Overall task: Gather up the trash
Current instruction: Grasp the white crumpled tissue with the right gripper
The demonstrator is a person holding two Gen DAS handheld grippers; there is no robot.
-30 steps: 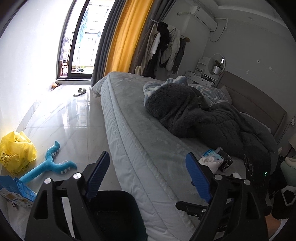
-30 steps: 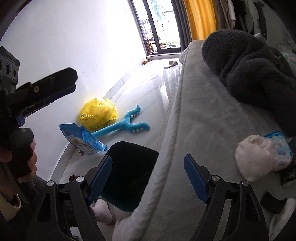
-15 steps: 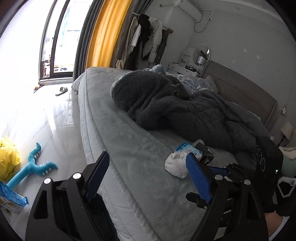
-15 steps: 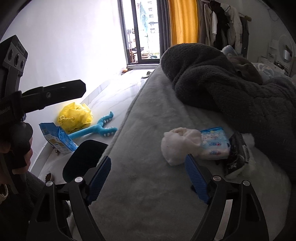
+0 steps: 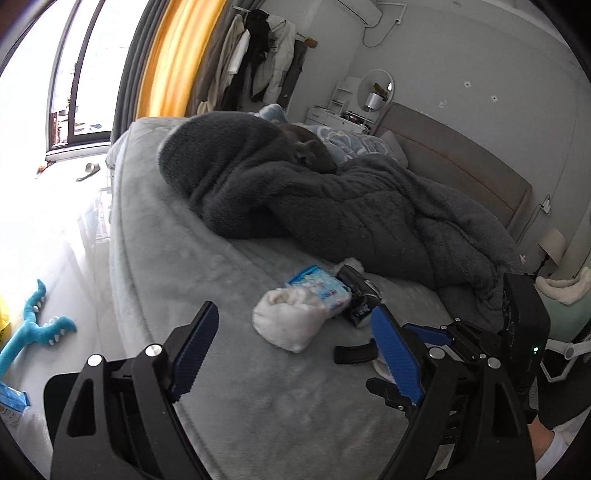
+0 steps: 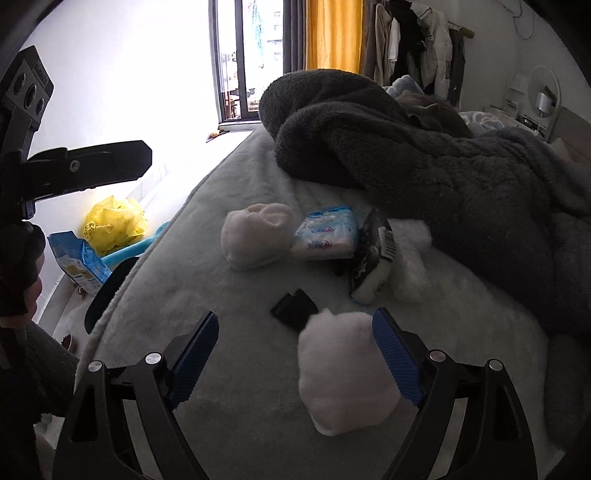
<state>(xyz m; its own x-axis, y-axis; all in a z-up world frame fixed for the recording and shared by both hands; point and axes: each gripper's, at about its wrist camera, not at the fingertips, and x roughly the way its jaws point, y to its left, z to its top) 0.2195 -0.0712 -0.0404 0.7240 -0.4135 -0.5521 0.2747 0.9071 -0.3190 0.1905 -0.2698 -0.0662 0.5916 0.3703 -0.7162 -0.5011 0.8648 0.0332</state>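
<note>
Grey plush bed [image 6: 236,369] carries the litter: a crumpled white tissue wad [image 6: 343,373] lies nearest, between the right gripper [image 6: 295,354]'s fingers, which have just been opening and stand apart, unclamped; left gripper [image 5: 295,350] gapes empty, farther off.

A lived-in home bedroom. A bed [image 5: 177,266] with a grey cover fills the middle, a rumpled dark fleece blanket [image 5: 332,206] heaped on it toward 1 o'clock, and a padded headboard [image 5: 454,162] beyond. At 12 o'clock coats hang on a rack [image 5: 266,59] beside a yellow curtain [image 5: 173,59]; at 10 o'clock is a bright window [image 5: 77,74]. A round mirror [image 5: 376,86] stands over a white dresser [image 5: 328,116], with an air conditioner [image 5: 362,11] high on the wall.
</note>
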